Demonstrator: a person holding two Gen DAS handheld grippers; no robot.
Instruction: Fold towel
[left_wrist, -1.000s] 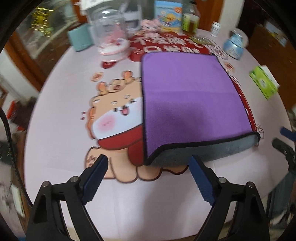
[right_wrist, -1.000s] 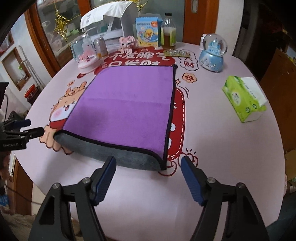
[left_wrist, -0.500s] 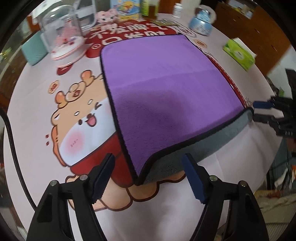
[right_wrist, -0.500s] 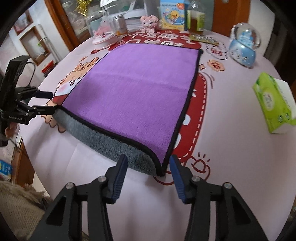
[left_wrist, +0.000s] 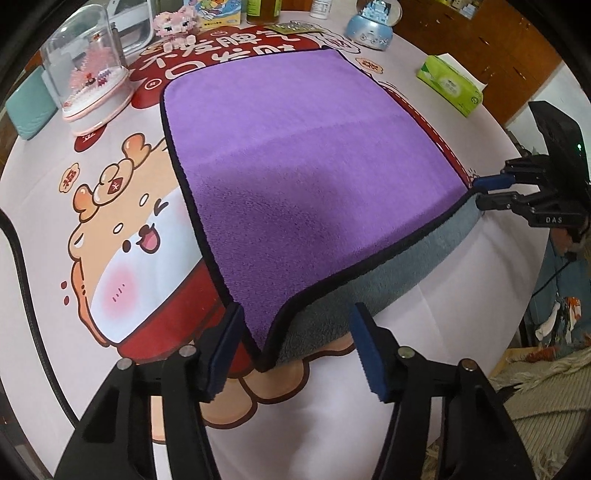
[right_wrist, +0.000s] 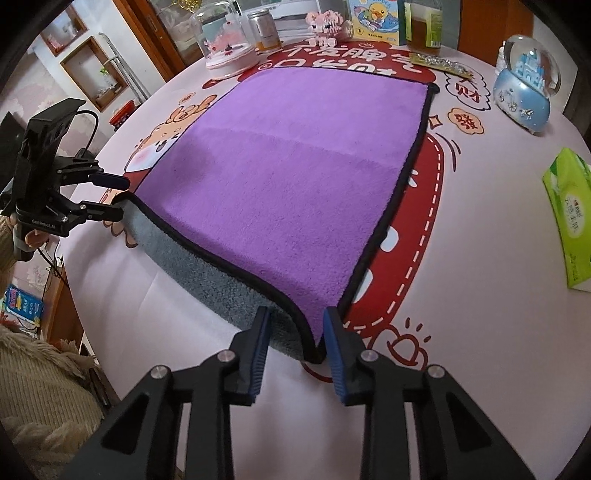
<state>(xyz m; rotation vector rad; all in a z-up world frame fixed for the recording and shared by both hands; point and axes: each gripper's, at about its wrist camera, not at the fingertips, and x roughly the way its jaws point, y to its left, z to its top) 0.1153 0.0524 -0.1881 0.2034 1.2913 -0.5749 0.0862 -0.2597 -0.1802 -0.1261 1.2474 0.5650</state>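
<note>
Right wrist: cartoon-printed tablecloth (right_wrist: 480, 229) under purple towel (right_wrist: 288, 177).

Left gripper (left_wrist: 295, 354) fingers (left_wrist: 225, 347) straddle the purple towel (left_wrist: 295, 166) corner (gaping apart).

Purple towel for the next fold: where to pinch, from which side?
Grip the towel at its two near corners, coming in from the table's near edge. The black-bound hem lifts off the grey underlayer there, giving a free lip. The left gripper and right gripper already straddle those corners, jaws open.
</note>
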